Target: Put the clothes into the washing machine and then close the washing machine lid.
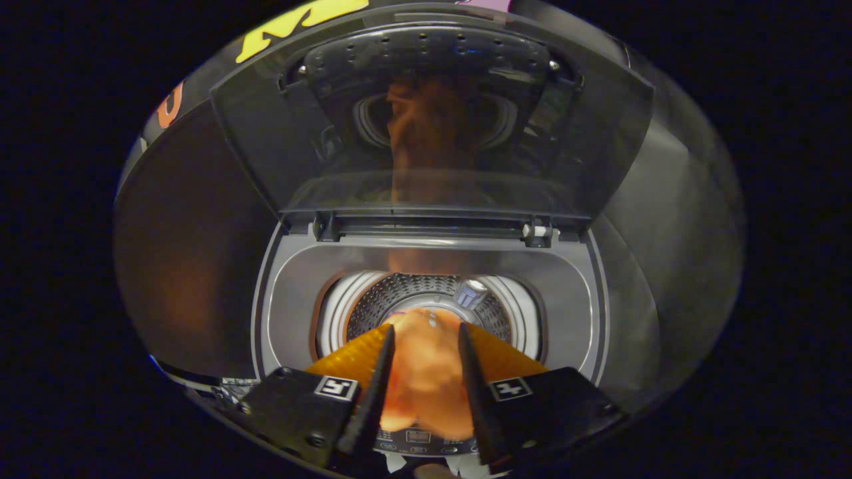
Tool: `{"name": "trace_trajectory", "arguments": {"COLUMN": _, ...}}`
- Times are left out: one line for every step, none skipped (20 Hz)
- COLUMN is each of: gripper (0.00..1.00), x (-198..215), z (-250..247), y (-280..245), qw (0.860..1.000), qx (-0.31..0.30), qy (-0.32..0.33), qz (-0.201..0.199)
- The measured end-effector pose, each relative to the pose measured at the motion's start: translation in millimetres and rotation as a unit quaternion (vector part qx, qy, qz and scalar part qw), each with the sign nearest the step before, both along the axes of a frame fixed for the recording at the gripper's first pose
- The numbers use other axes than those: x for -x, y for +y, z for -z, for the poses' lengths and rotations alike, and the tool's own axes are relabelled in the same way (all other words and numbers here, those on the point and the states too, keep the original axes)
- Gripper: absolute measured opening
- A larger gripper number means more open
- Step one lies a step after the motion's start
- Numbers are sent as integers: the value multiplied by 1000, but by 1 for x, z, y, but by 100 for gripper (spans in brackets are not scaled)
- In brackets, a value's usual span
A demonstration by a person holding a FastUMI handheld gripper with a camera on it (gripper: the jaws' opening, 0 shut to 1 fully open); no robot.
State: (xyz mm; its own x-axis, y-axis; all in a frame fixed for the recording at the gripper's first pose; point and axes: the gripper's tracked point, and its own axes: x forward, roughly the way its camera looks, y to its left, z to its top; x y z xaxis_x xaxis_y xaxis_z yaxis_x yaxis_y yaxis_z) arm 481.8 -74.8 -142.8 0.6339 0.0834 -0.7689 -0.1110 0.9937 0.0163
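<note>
Garment (426, 372), orange, bunched between pinching jaws.

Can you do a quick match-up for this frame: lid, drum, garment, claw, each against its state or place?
Things:
1. washing machine lid
2. drum
3. orange garment
4. claw

States or places:
A. perforated metal wall, seen through the round top opening
B. raised upright behind the opening, hinged at the back
C. bunched between the two fingers, hanging over the opening
D. fingers pressing on the cloth from both sides

Pairs: 1-B, 2-A, 3-C, 4-D
</note>
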Motion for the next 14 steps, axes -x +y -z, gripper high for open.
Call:
{"name": "trace_trajectory", "arguments": {"gripper": 62, "x": 1, "z": 1, "y": 3, "qw": 1000, "qx": 1, "qy": -5, "qz": -3}}
{"name": "trace_trajectory", "arguments": {"gripper": 69, "x": 2, "z": 3, "y": 1, "qw": 1000, "qx": 4, "qy": -7, "qz": -4}}
{"name": "trace_trajectory", "arguments": {"gripper": 76, "x": 3, "z": 2, "y": 2, "qw": 1000, "qx": 3, "qy": -8, "qz": -7}}
{"name": "trace_trajectory", "arguments": {"gripper": 80, "x": 5, "z": 4, "y": 3, "qw": 1000, "qx": 4, "qy": -3, "qz": -10}}
{"name": "trace_trajectory", "arguments": {"gripper": 80, "x": 8, "z": 5, "y": 4, "qw": 1000, "qx": 3, "qy": -3, "qz": -12}}
{"name": "trace_trajectory", "arguments": {"gripper": 80, "x": 9, "z": 4, "y": 4, "qw": 1000, "qx": 5, "qy": -4, "qz": -11}}
{"name": "trace_trajectory", "arguments": {"gripper": 80, "x": 11, "z": 4, "y": 2, "qw": 1000, "qx": 5, "qy": -4, "qz": -10}}
{"name": "trace_trajectory", "arguments": {"gripper": 80, "x": 12, "z": 4, "y": 2, "qw": 1000, "qx": 3, "qy": -4, "qz": -8}}
{"name": "trace_trajectory", "arguments": {"gripper": 80, "x": 15, "z": 3, "y": 0, "qw": 1000, "qx": 4, "qy": -4, "qz": -7}}
{"name": "trace_trajectory", "arguments": {"gripper": 80, "x": 16, "z": 2, "y": -1, "qw": 1000, "qx": 5, "qy": -8, "qz": -7}}
{"name": "trace_trajectory", "arguments": {"gripper": 80, "x": 17, "z": -2, "y": -2, "qw": 1000, "qx": 8, "qy": -13, "qz": -7}}
{"name": "trace_trajectory", "arguments": {"gripper": 80, "x": 18, "z": -5, "y": -3, "qw": 1000, "qx": 13, "qy": -21, "qz": -9}}
{"name": "trace_trajectory", "arguments": {"gripper": 80, "x": 19, "z": -10, "y": -5, "qw": 999, "qx": 17, "qy": -30, "qz": -10}}
{"name": "trace_trajectory", "arguments": {"gripper": 80, "x": 20, "z": -15, "y": -6, "qw": 999, "qx": 22, "qy": -39, "qz": -12}}
